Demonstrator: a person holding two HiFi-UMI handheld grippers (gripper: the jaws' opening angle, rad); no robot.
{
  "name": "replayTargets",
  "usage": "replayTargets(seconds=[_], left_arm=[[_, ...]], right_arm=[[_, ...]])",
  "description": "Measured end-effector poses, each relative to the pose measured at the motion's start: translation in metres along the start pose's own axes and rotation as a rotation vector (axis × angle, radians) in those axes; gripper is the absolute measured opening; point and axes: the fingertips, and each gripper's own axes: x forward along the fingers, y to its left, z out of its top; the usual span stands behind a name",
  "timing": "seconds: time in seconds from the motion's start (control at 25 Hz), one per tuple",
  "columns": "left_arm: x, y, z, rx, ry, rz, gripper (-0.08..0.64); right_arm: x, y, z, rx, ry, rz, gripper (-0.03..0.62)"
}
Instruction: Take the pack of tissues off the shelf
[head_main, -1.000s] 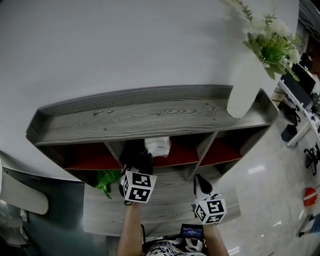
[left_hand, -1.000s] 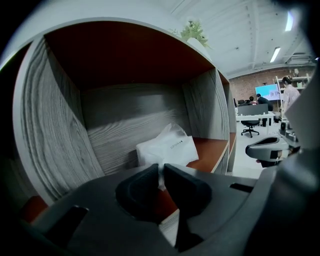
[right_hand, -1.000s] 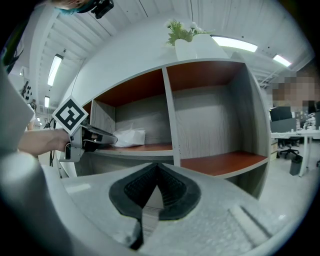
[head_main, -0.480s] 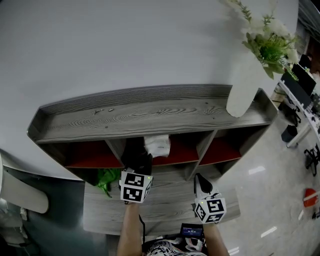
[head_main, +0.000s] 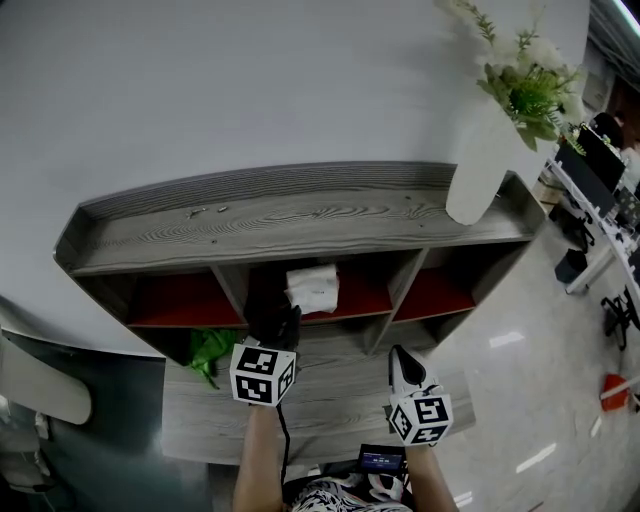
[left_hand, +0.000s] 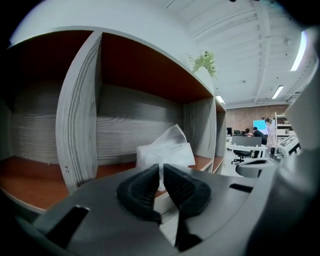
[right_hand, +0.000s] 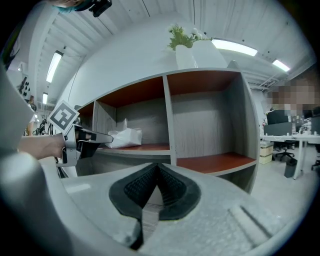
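A grey wood-grain shelf unit (head_main: 300, 215) with red-brown compartment floors holds a white plastic-wrapped pack of tissues (head_main: 313, 288), which lies on the floor of the middle upper compartment. A tall white vase of green and white flowers (head_main: 480, 170) stands at the right end of the top board. A crumpled green item (head_main: 212, 350) sits on the lower tier at left.

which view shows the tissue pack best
The left gripper view: the tissue pack sits close and front-on. The head view shows it small from above in the middle compartment of the shelf; the right gripper view, small and distant.
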Motion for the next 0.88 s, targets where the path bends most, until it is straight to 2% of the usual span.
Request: replayTargets(seconds=[0.36,0.88], left_arm=[[-0.021,-0.014,-0.004,0.014,-0.035,-0.026,0.027],[-0.067,-0.017,-0.016,-0.005,-0.058,-0.007,0.026]], right_arm=[[-0.011,0.018,0.004,0.007,-0.018,0.02,0.003],[-0.025,0.046,0.0,0.005,-0.026,0.073,0.003]])
